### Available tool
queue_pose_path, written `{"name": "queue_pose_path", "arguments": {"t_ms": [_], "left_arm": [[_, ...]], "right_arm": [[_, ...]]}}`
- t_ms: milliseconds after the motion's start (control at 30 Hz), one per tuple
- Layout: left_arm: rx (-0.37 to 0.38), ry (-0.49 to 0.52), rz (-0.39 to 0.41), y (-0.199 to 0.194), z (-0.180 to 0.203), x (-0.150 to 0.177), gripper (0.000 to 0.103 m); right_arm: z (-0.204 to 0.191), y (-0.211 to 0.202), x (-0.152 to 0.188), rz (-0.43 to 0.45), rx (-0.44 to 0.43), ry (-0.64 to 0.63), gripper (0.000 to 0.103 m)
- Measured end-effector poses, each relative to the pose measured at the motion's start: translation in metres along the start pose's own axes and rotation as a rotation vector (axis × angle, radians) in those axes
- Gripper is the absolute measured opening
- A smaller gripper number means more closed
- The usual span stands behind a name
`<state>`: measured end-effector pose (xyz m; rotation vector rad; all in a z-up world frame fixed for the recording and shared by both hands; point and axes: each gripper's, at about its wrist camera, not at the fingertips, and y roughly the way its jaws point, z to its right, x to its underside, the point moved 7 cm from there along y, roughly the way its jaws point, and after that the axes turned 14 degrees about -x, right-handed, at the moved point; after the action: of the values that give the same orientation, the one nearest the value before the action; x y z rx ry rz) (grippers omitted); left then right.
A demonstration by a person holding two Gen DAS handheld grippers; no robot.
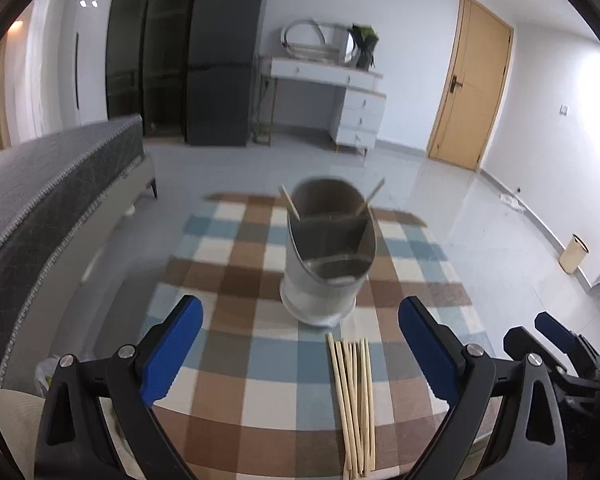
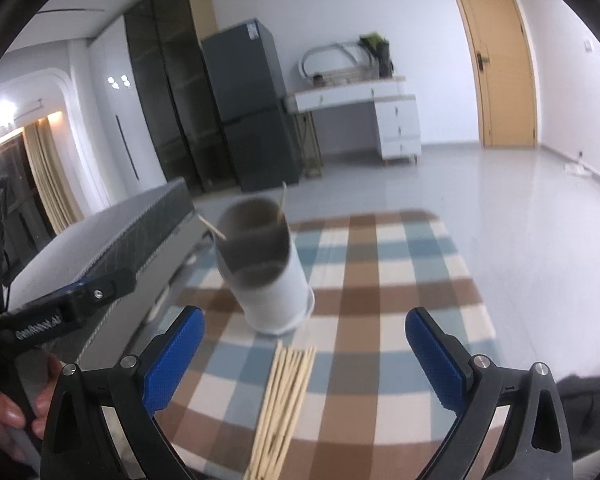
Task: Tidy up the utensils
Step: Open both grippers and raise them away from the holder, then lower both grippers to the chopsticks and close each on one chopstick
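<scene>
while both grippers stand spread wide with nothing between their blue pads, the left gripper (image 1: 300, 344) and right gripper (image 2: 304, 354) hover over a checked tablecloth (image 1: 236, 360). a bundle of wooden chopsticks (image 1: 354, 404) lies flat on it, just in front of a metal utensil holder (image 1: 326, 256) with two chopsticks (image 1: 290, 202) leaning in its back compartment

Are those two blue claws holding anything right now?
No. The left gripper and right gripper are both open and empty; the chopsticks lie loose on the table before the holder.
</scene>
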<state>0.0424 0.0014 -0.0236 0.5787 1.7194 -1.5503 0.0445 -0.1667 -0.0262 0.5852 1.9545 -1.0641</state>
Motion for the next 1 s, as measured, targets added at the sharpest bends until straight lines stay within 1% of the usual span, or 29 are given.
{"name": "queue_pose_path", "arguments": {"t_ms": [33,133,200,267,300,367,433,467,500,567,600,667,733,767,800,867,967,1000], "left_arm": [[-0.004,0.007,-0.013,0.008,0.001,0.003,0.096],[-0.047,0.015,-0.044,0.029,0.001,0.011,0.096],[-0.056,0.004,-0.074,0.042,-0.002,0.017,0.096],[-0.058,-0.010,-0.100,0.051,-0.007,0.024,0.096],[-0.067,-0.015,-0.112,0.056,-0.009,0.026,0.096],[-0.089,-0.031,-0.146,0.068,-0.014,0.032,0.096],[-0.122,-0.049,-0.194,0.081,-0.021,0.036,0.096],[-0.121,-0.059,-0.210,0.084,-0.022,0.036,0.096],[-0.118,-0.077,-0.228,0.088,-0.025,0.037,0.096],[-0.139,-0.098,-0.251,0.095,-0.029,0.037,0.096],[-0.146,-0.104,-0.263,0.098,-0.032,0.037,0.096],[-0.165,-0.111,-0.293,0.103,-0.035,0.039,0.096],[-0.159,-0.123,-0.321,0.109,-0.035,0.040,0.096],[-0.155,-0.132,-0.344,0.111,-0.036,0.042,0.096],[-0.159,-0.139,-0.363,0.113,-0.037,0.043,0.096],[-0.155,-0.158,-0.383,0.116,-0.040,0.045,0.096],[-0.169,-0.182,-0.407,0.123,-0.047,0.046,0.096],[-0.172,-0.196,-0.418,0.124,-0.051,0.048,0.096]], "right_arm": [[0.004,0.004,0.003,-0.019,0.007,0.013,0.101],[0.011,0.015,0.011,-0.064,0.012,0.049,0.100],[0.015,0.024,0.018,-0.100,0.015,0.072,0.097],[0.019,0.036,0.025,-0.151,0.017,0.095,0.091],[0.021,0.041,0.029,-0.174,0.023,0.102,0.089],[0.026,0.056,0.038,-0.232,0.038,0.114,0.079],[0.029,0.071,0.046,-0.286,0.044,0.127,0.074],[0.030,0.079,0.051,-0.314,0.044,0.138,0.071],[0.032,0.085,0.055,-0.336,0.044,0.148,0.070],[0.035,0.100,0.062,-0.379,0.049,0.163,0.067],[0.037,0.106,0.065,-0.394,0.055,0.167,0.067],[0.043,0.119,0.072,-0.425,0.062,0.184,0.061],[0.045,0.131,0.077,-0.449,0.053,0.205,0.058],[0.045,0.138,0.078,-0.458,0.037,0.215,0.050],[0.043,0.143,0.079,-0.466,0.020,0.220,0.047],[0.039,0.155,0.081,-0.488,0.016,0.197,0.044],[0.036,0.170,0.083,-0.504,0.059,0.133,0.040],[0.034,0.174,0.083,-0.508,0.057,0.123,0.039]]}}
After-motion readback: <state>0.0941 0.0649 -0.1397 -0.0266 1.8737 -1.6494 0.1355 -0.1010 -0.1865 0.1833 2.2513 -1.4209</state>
